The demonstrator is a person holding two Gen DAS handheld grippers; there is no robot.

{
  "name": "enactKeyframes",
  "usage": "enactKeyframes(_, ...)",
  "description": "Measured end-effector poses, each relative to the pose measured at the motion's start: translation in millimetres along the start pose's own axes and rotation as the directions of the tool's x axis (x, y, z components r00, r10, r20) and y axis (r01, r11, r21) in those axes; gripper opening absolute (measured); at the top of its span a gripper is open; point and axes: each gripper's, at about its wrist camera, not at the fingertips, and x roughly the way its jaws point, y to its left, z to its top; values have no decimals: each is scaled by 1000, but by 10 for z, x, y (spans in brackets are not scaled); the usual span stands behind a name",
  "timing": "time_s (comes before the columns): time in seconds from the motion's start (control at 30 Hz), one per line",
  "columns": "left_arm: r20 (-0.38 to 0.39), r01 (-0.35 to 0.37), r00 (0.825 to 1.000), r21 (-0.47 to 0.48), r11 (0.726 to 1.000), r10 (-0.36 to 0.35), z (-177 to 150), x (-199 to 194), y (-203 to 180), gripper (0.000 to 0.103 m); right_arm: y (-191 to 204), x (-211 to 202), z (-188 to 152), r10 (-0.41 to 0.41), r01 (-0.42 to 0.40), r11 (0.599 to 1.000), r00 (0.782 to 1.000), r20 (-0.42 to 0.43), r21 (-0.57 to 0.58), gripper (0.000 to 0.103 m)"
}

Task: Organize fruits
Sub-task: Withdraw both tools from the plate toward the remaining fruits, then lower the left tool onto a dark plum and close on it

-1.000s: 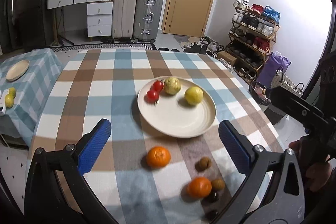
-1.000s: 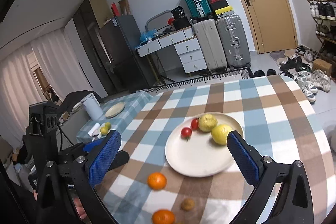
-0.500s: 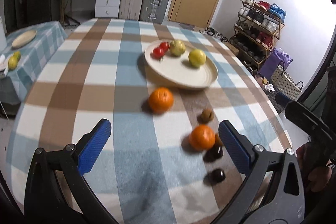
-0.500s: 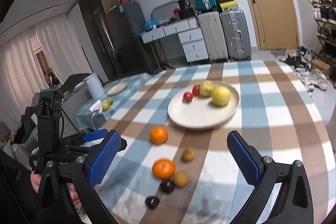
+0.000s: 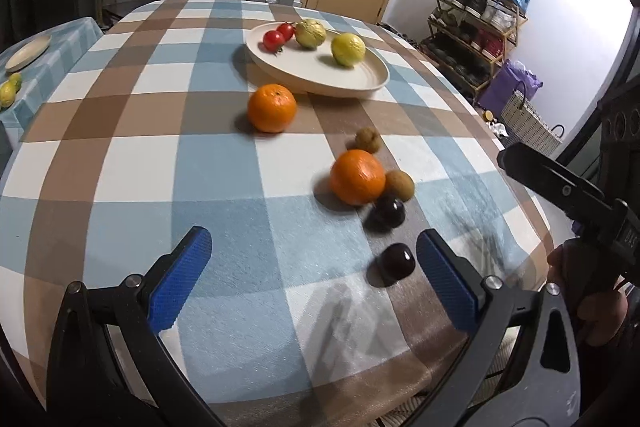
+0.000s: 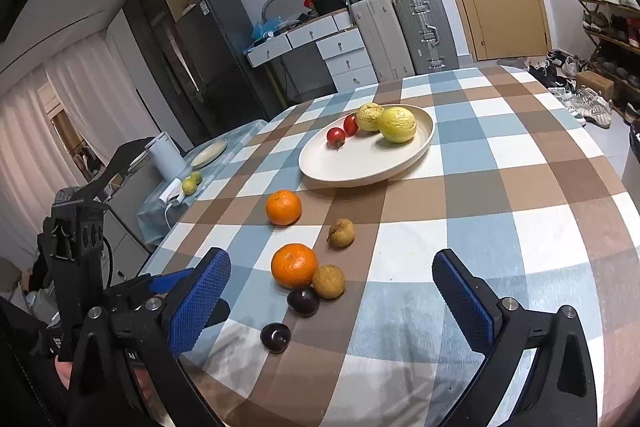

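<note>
Fruit count: four pieces on the plate (image 6: 360, 171), six loose on the checked tablecloth (image 6: 500, 195).

On the plate, upper centre of the frame, two red tomatoes (image 6: 335, 136) and two yellow fruits (image 6: 398, 124) are seen. Below it, two oranges (image 6: 283, 207), two small brown fruits (image 6: 341, 232) and two dark plums (image 6: 303, 301) are counted. The left gripper (image 5: 312, 279) and right gripper (image 6: 332, 295) are both spread wide, nothing held.

plate (image 6: 360, 173) at far middle of my table (image 6: 500, 195) | four fruits (image 6: 394, 125) on it | two oranges (image 6: 294, 265), small fruits (image 6: 328, 281) loose before it, nearer me
</note>
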Motion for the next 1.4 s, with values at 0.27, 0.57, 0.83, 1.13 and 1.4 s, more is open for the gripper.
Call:
enactKeyframes(0.27,-61,59,997,41,997,-56,-20,135,-165,102,-50,7,-114,-20,20,1000,1000,-21,10,103)
enactKeyframes(0.57,-99,89,992,116,989,-77,-55,282,-376,101,-176,-43,-170,-12,13,999,1000,-16,47,103)
enactKeyframes(0.83,-132,132,985,146,980,-113,-65,366,-450,69,-184,-47,-179,8,-8,998,1000,-7,57,103)
enactKeyframes(1.13,-141,163,980,188,969,-138,-100,350,-502,24,-223,-39,-187,7,-6,997,1000,-12,72,103)
enactKeyframes(1.4,-123,187,978,164,969,-168,-80,321,-418,22,-220,-35,-197,-13,15,998,1000,-18,61,103)
